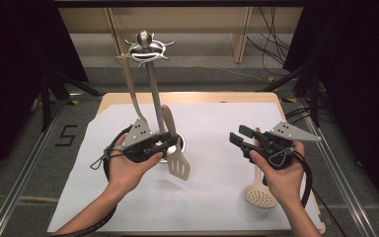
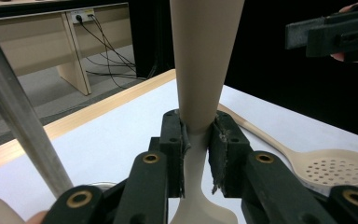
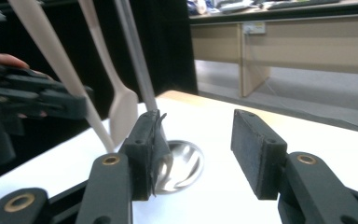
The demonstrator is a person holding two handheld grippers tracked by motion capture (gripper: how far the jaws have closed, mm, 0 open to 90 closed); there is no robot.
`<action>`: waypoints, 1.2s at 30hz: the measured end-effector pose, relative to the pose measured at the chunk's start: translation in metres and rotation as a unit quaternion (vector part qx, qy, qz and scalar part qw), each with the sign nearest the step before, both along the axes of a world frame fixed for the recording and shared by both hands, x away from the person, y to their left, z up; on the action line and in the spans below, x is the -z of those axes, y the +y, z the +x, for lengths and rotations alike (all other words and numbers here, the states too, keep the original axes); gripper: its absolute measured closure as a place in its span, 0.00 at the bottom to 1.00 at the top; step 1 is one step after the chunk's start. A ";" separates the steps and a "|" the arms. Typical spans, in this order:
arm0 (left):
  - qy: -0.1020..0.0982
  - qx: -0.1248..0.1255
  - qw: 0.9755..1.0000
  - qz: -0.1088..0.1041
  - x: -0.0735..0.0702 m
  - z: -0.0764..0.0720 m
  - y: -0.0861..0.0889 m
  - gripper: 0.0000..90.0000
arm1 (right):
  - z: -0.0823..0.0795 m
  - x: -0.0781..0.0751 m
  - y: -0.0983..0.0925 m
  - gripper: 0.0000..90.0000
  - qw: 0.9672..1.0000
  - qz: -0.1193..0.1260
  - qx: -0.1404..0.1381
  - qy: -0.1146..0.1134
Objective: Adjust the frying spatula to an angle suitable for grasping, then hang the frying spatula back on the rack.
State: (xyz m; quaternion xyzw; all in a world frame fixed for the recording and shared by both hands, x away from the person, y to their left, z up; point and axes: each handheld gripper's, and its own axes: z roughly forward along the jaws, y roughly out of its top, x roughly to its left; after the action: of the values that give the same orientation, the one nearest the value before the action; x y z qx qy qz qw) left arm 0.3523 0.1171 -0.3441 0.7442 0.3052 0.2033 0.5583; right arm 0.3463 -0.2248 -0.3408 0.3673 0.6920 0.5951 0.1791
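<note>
A person's left hand holds my left gripper [image 1: 170, 143], shut on the handle of a beige slotted spatula [image 1: 178, 162] whose blade hangs down beside the stand's round base [image 1: 181, 144]. In the left gripper view the pads [image 2: 220, 140] pinch the spatula handle [image 2: 200, 70]. My right gripper [image 1: 239, 134] stands open to the right, jaws empty [image 3: 198, 154] and facing the stand base [image 3: 184, 165]. A beige slotted spoon [image 1: 259, 192] lies on the sheet under the right hand. Another beige utensil [image 1: 131, 89] hangs from the stand's hook ring [image 1: 145, 47].
The metal stand pole [image 1: 153, 94] rises from the base just behind the left gripper. A white sheet [image 1: 212, 118] covers the wooden table [image 1: 187, 96]. Black curtains flank both sides, and cables lie on the floor behind.
</note>
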 end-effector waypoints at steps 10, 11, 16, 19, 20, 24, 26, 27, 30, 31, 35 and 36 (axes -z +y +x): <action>-0.002 -0.014 1.000 -0.002 -0.004 0.000 0.009 0.84 | 0.000 0.015 -0.013 0.60 0.999 -0.025 0.026 0.025; -0.003 -0.014 1.000 0.001 -0.005 0.000 0.010 0.84 | -0.002 0.016 -0.014 0.60 0.999 -0.018 0.032 0.034; -0.006 -0.016 1.000 0.000 -0.009 0.000 0.014 0.84 | -0.001 0.018 -0.021 0.60 0.998 -0.025 0.043 0.035; -0.007 -0.018 1.000 -0.001 -0.011 0.002 0.016 0.84 | 0.000 0.019 -0.024 0.60 0.998 -0.027 0.048 0.029; -0.007 -0.018 1.000 0.000 -0.012 0.002 0.016 0.84 | 0.000 0.019 -0.025 0.60 0.998 -0.028 0.052 0.032; -0.008 -0.022 1.000 -0.004 -0.012 0.003 0.017 0.84 | 0.002 0.022 -0.029 0.60 0.997 -0.034 0.056 0.028; -0.008 -0.023 1.000 -0.002 -0.013 0.003 0.017 0.84 | 0.001 0.023 -0.028 0.60 0.997 -0.028 0.054 0.039; -0.009 -0.025 1.000 -0.003 -0.013 0.003 0.016 0.84 | 0.001 0.023 -0.028 0.60 0.997 -0.028 0.053 0.039; -0.012 -0.024 1.000 -0.003 -0.016 0.003 0.015 0.84 | 0.000 0.022 -0.029 0.60 0.998 -0.028 0.053 0.032; -0.012 -0.023 1.000 -0.004 -0.017 0.004 0.015 0.84 | -0.002 0.021 -0.030 0.60 0.998 -0.020 0.054 0.039; -0.024 -0.021 1.000 0.003 -0.020 0.006 0.015 0.84 | -0.002 0.021 -0.033 0.60 0.997 -0.018 0.063 0.045; -0.024 -0.021 0.999 0.002 -0.020 0.007 0.015 0.84 | -0.002 0.021 -0.033 0.60 0.997 -0.015 0.059 0.048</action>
State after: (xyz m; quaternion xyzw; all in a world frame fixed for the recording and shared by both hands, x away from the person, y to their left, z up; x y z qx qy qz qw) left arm 0.3589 0.1317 -0.3240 0.7336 0.3073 0.2335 0.5593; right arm 0.3445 -0.2581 -0.3620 0.4329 0.6860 0.5546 0.1855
